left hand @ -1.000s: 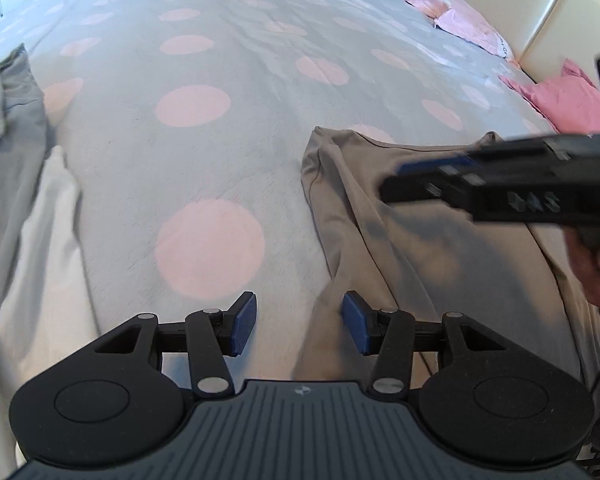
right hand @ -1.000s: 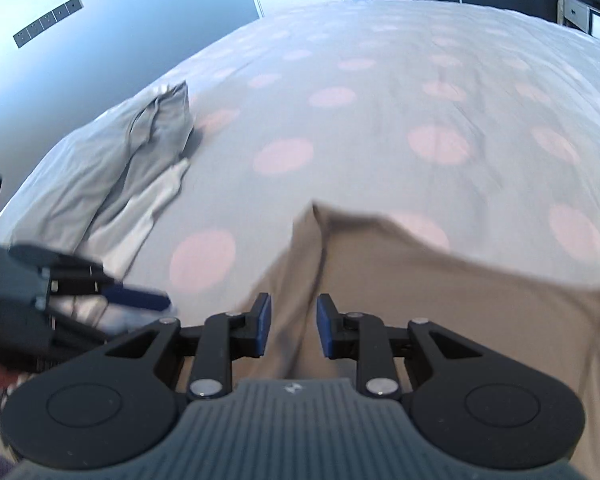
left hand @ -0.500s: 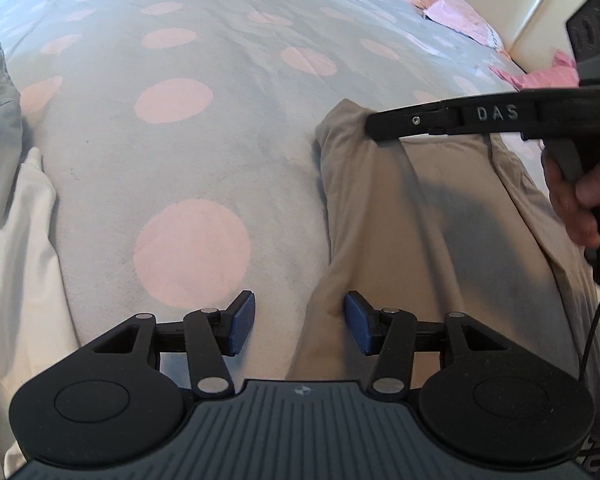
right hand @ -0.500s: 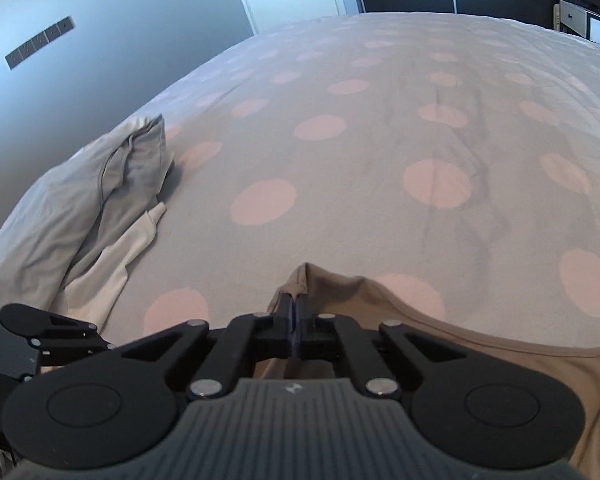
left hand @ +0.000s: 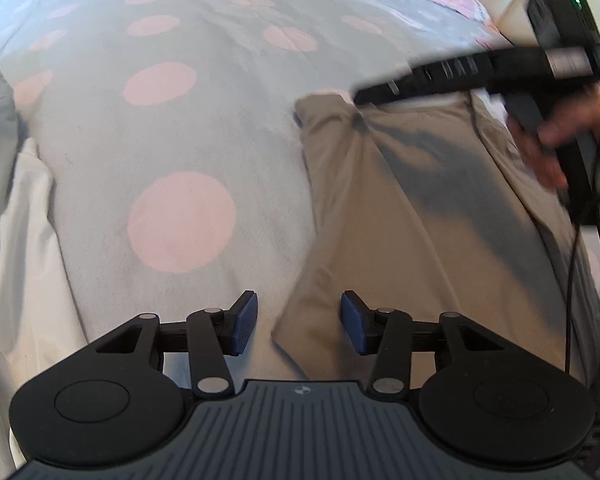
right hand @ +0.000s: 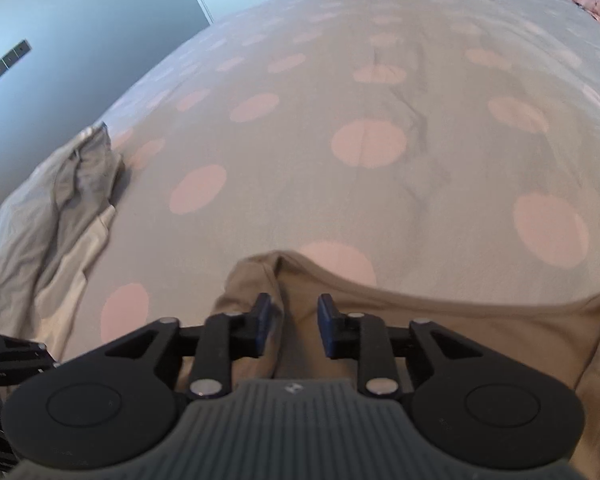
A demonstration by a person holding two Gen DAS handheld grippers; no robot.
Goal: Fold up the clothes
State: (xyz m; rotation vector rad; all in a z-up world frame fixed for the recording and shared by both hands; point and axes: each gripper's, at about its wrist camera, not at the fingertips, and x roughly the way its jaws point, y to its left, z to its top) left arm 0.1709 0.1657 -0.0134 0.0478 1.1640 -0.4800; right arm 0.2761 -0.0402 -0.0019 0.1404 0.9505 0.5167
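Right gripper (right hand: 291, 328), clamped half a second ago, has just been opening; jaws now apart over the tan shirt's (right hand: 440, 332) corner. Left gripper (left hand: 299, 322) open above its near edge. Shirt flat on bed (left hand: 220, 128).

Grey bedspread (left hand: 204, 128) with pink dots, cream headboard (left hand: 520, 4), grey wall (right hand: 80, 20)

No text could be read with certainty: the raised lettering on the right gripper (left hand: 480, 70), at the upper right of the left wrist view, was smeared by motion blur, and nothing else carried writing.
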